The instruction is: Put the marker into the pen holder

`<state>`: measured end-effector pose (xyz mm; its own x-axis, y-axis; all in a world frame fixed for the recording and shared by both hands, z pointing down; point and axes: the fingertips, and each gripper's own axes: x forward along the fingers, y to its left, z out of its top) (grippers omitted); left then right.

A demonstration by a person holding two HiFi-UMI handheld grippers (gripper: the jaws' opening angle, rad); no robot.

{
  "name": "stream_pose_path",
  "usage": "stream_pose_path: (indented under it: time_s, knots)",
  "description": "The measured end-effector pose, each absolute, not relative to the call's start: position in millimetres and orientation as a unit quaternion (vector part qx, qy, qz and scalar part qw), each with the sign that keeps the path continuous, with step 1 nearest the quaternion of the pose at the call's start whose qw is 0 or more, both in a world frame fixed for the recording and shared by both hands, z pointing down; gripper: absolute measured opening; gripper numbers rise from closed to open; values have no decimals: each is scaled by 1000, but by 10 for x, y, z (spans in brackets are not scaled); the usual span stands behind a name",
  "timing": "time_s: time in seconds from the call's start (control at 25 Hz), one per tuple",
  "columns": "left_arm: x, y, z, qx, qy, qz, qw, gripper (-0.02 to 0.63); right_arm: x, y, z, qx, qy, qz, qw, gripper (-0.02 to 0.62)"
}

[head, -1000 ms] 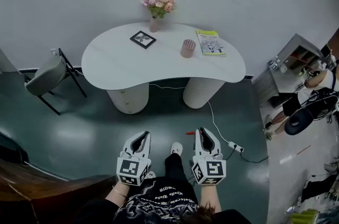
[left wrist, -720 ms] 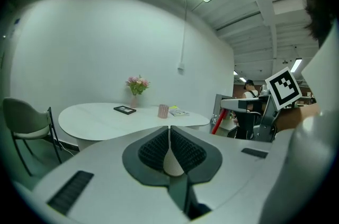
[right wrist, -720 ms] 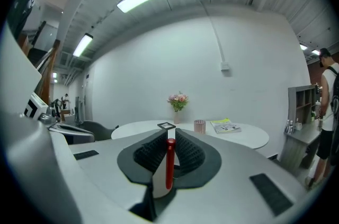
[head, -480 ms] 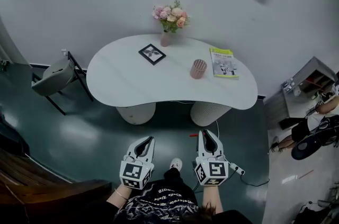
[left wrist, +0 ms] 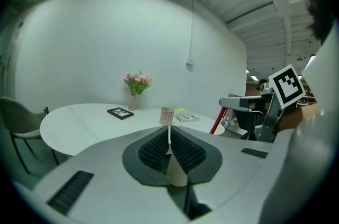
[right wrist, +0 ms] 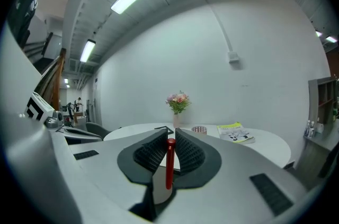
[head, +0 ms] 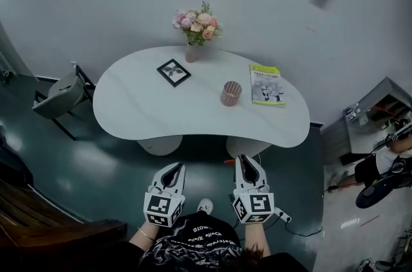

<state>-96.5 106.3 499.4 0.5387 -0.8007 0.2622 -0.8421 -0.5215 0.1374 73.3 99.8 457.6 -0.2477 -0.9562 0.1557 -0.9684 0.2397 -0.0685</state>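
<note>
A pink pen holder (head: 230, 93) stands on the white kidney-shaped table (head: 141, 110), right of its middle. It also shows ahead in the left gripper view as a small pen holder (left wrist: 167, 115), and in the right gripper view as a distant pen holder (right wrist: 199, 130). My right gripper (head: 244, 164) is shut on a red marker (right wrist: 169, 162), which stands upright between its jaws. The marker's red end (head: 228, 162) pokes out to the left, just short of the table's near edge. My left gripper (head: 170, 175) is shut with nothing in it and held level beside the right one.
A vase of pink flowers (head: 195, 23) stands at the table's back, a black picture frame (head: 173, 72) in front of it. A yellow-green magazine (head: 266, 84) lies right of the holder. A grey chair (head: 58, 97) stands at the left, shelving (head: 373, 113) at the right.
The table has come nearer to both grippers, its near edge now just ahead of them. Both grippers keep their pose, the marker still in the right one.
</note>
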Motion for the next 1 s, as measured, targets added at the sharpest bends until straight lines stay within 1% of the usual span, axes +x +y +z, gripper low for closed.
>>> stream_pose_path:
  time_s: [0.48,0.68,1.0]
  knots:
    - [-236,693,5024,863,-483,79,121,29,1373,563,4497,594,-801,64,26,67]
    - [-91,613,5067,866,-477,86,127,29,1478,513,4513,592,-802,72,17,67]
    - [2,328,5122,873,-461,90,130,29,1583,324,4635,607,-790,80,28,67]
